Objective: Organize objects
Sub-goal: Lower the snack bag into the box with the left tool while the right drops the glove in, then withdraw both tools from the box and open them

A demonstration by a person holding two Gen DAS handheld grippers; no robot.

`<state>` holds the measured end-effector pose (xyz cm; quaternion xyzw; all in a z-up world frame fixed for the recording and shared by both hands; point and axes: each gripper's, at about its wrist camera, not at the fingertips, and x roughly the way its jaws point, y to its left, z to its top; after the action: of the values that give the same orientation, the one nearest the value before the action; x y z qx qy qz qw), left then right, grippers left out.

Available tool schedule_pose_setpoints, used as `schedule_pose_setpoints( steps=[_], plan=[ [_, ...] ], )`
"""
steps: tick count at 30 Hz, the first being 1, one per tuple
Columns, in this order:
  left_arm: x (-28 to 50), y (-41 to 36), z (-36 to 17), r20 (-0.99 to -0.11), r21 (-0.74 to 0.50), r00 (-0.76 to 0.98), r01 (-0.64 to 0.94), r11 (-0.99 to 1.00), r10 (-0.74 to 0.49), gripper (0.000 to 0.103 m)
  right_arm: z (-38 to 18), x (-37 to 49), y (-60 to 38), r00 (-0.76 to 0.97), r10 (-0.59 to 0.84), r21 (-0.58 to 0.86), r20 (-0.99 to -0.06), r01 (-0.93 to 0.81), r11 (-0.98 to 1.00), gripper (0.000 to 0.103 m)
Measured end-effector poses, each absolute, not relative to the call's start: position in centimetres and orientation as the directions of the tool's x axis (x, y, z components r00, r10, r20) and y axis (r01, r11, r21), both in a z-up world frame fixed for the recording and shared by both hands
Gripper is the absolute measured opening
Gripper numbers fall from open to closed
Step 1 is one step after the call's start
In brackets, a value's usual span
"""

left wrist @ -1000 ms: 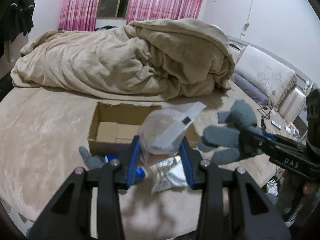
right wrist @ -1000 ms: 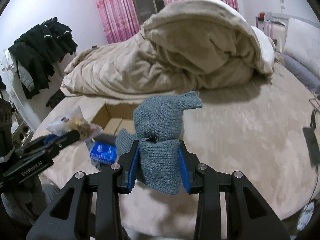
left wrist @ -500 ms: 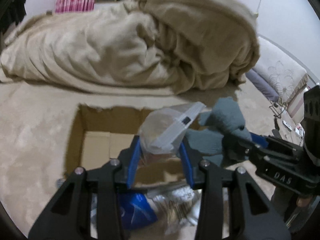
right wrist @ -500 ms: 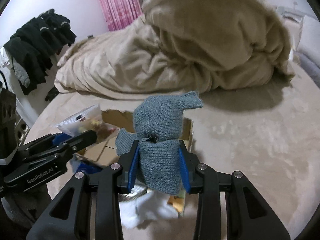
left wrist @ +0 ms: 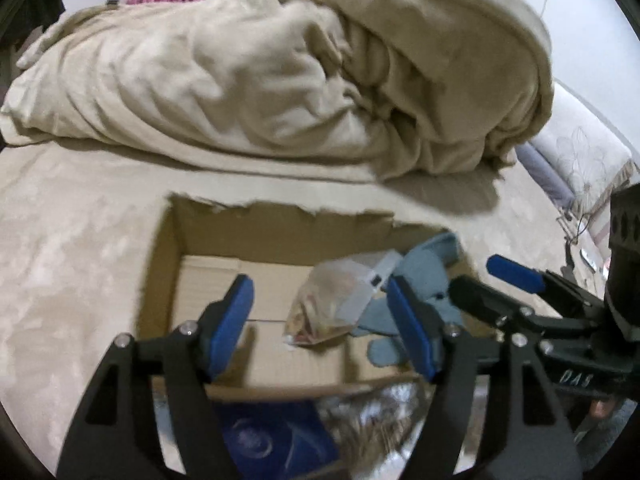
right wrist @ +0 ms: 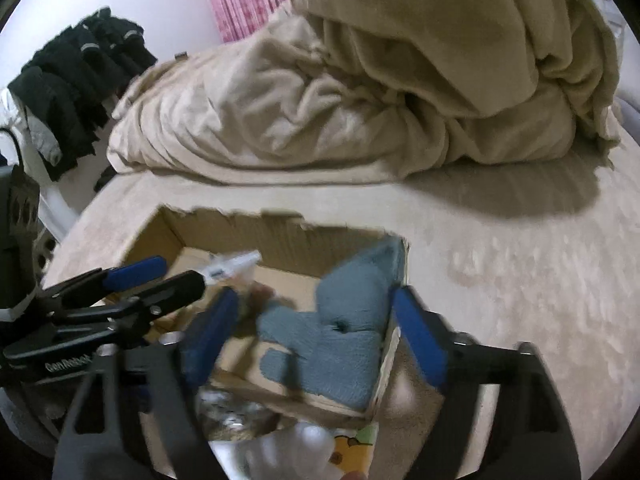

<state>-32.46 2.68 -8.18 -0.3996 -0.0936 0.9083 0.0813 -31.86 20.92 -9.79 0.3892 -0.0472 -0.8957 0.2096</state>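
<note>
White lettering reading "GenRobot", its last letters blurred, runs along the black body of the left gripper [right wrist: 156, 280] in the right wrist view. In the left wrist view, pale letters that look like "DAS" stand on the black body of the right gripper [left wrist: 492, 280]. A blue packet [left wrist: 264, 440] in front of the cardboard box [left wrist: 168, 280] carries a round white emblem, too blurred to read. No other writing is legible.
</note>
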Motion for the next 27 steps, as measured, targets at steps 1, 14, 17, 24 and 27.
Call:
schedule_pose_setpoints(
  steps=[1, 14, 17, 24, 27],
  plan=[
    [-31.9, 2.3, -7.6, -0.705, -0.235, -0.675, -0.069, -0.969, 0.219, 0.071, -9.0, -31.3, 21.1, -0.623, -0.407, 0.245, -0.668, 0.332, -0.911, 0.085],
    [-20.6, -0.6, -0.3, -0.627, -0.218, -0.753, -0.076, -0.973, 0.199, 0.079, -2.1, -22.3, 22.5, -0.703, -0.374, 0.232, -0.604, 0.294, -0.927, 0.085],
    [-17.8, -0.8, 0.3, -0.617, -0.206, -0.763, -0.08, -0.975, 0.194, 0.085, -1.6, -19.6, 22.9, -0.712, -0.38, 0.234, -0.59, 0.299, -0.925, 0.085],
    [-13.7, -1.2, -1.4, -0.64, -0.2, -0.744, -0.082, -0.976, 0.194, 0.092, -2.0, -15.2, 23.4, -0.691, -0.374, 0.233, -0.619, 0.293, -0.927, 0.085],
    [-13.6, -1.3, -3.1, -0.666, -0.201, -0.721, -0.075, -0.977, 0.193, 0.092, -3.1, -14.6, 23.3, -0.67, -0.379, 0.235, -0.638, 0.3, -0.925, 0.085]
  ],
)
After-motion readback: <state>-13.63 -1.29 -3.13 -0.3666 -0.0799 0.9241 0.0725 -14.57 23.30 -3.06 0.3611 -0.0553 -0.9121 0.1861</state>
